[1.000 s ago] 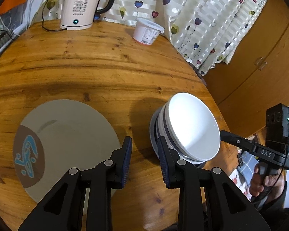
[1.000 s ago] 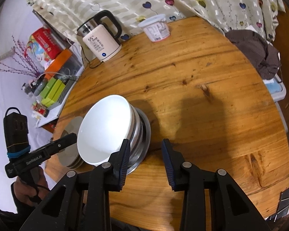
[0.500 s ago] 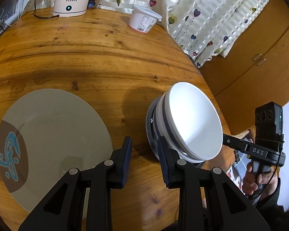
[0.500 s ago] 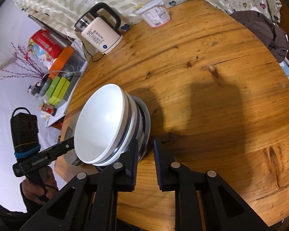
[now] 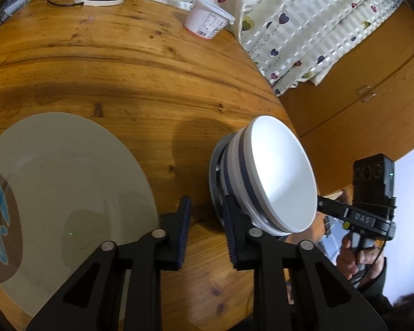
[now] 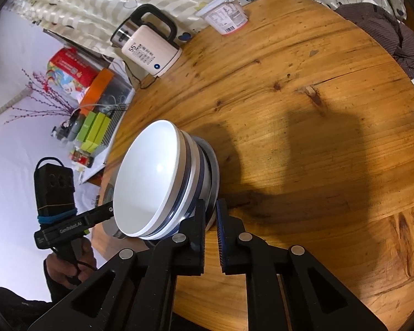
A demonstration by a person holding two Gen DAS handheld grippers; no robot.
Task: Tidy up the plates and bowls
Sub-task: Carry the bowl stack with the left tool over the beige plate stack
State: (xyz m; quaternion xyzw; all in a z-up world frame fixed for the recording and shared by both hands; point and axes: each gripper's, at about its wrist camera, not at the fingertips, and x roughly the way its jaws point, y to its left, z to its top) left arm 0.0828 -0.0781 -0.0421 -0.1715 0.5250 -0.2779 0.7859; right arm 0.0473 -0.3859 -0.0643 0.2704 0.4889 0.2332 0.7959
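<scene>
Stack of bowls [image 6: 162,182]: white bowls with blue bands nested in a metal bowl, standing near the edge of the round wooden table [image 6: 303,96]; in the left wrist view the same stack [image 5: 262,182] sits just right of the left gripper's fingers. Right gripper [image 6: 211,220]: jaws drawn nearly together, pinching the rim of the lowest, metal bowl at the stack's near side; grip looks thin, on the lip only. Left gripper [image 5: 207,218]: jaws parted, nothing between them, poised over bare wood between stack and plate, its right finger touching or just beside the stack's base; which, cannot be told. Plate [image 5: 60,201]: large, grey, with brown patch and blue motif, flat on the table to the left, apart from the stack. Kettle [image 6: 146,47] and yoghurt tub [image 6: 226,13]: at the far edge, well clear.

Risks, judged: a rim-only pinch on smooth metal may slip if the stack is lifted or dragged; upper bowls sit loose and could slide or tip off under a tilt; nearness to the table edge leaves little margin, so an outward nudge could send the stack over; the left finger may knock the base.
</scene>
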